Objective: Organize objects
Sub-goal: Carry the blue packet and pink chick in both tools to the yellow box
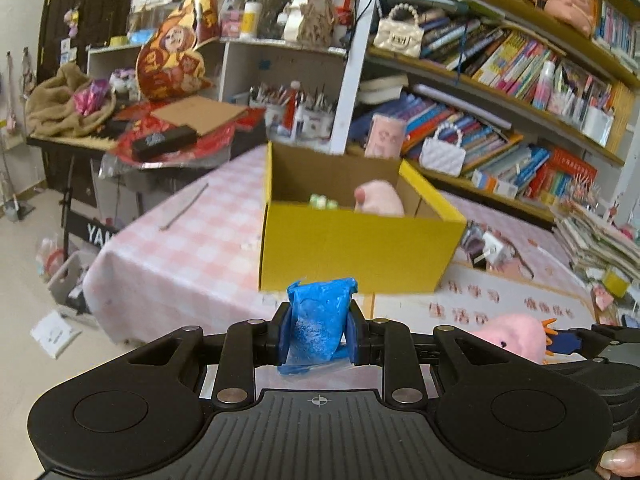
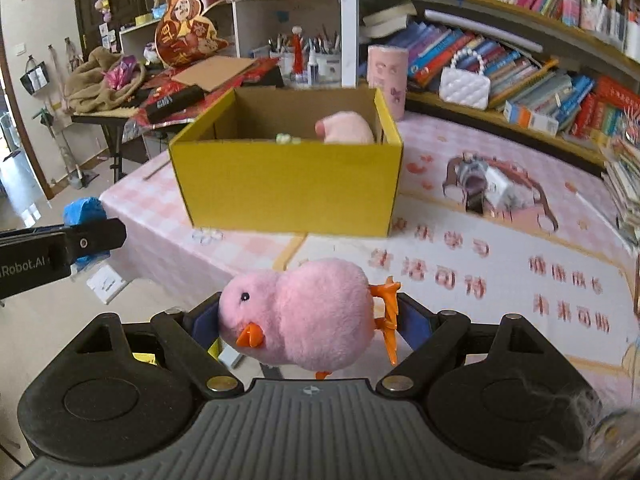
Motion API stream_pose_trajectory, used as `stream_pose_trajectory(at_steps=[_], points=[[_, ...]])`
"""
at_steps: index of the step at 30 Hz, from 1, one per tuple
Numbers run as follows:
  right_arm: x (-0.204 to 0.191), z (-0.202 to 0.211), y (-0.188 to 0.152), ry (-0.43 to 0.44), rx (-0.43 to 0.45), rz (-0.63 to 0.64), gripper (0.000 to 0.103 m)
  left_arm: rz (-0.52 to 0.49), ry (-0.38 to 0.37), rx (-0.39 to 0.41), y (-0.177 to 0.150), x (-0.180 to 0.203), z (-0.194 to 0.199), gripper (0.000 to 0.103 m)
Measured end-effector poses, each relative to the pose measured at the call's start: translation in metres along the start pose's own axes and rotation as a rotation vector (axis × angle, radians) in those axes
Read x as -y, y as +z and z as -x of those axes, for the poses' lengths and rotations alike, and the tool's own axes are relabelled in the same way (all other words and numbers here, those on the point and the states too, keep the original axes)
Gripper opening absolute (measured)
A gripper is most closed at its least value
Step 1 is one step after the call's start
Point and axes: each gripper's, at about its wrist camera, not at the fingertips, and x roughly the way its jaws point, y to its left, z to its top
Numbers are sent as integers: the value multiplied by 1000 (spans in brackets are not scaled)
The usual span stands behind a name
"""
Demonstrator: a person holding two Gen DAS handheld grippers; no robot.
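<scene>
My left gripper (image 1: pixel 318 330) is shut on a crumpled blue plastic packet (image 1: pixel 318 320), held in the air short of the table's near edge. My right gripper (image 2: pixel 308 320) is shut on a pink plush chick (image 2: pixel 304 316) with an orange beak and feet, lying sideways between the pads. Ahead of both stands an open yellow cardboard box (image 1: pixel 352 248) (image 2: pixel 288 188) on the pink checked tablecloth. Inside it a pink plush toy (image 2: pixel 348 128) and a small pale green thing (image 2: pixel 288 138) show above the rim. The chick (image 1: pixel 512 338) and the blue packet (image 2: pixel 84 210) each appear at the edge of the other view.
Right of the box lie a small grey and white object with a cord (image 2: pixel 492 188) and stacked papers (image 1: pixel 600 240). Bookshelves (image 1: pixel 520 92) with two small bags run behind. At left a keyboard stand (image 1: pixel 120 140) carries clutter. Loose paper (image 1: pixel 56 334) lies on the floor.
</scene>
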Motion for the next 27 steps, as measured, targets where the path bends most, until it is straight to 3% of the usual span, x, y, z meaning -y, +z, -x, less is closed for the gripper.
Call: stream_pose_trajectory(at_steps=[9,15,17,21,27], points=[[24,-34,82,-4,132,-65,86,-51,3,93,61,11,-43,25],[41,-80,148,51,196,-115,86,-85,19,65,85,26,-101,25],[45,-103,167,89,164,-102,86,-88,25,34,89,29,-122,25],[44,-159,194,186,19,-64,87,-112,48,-42,90,34,-159,25],[36,-221,203,256,-134,17,87,-154,95,-143,84,42,-192,25]])
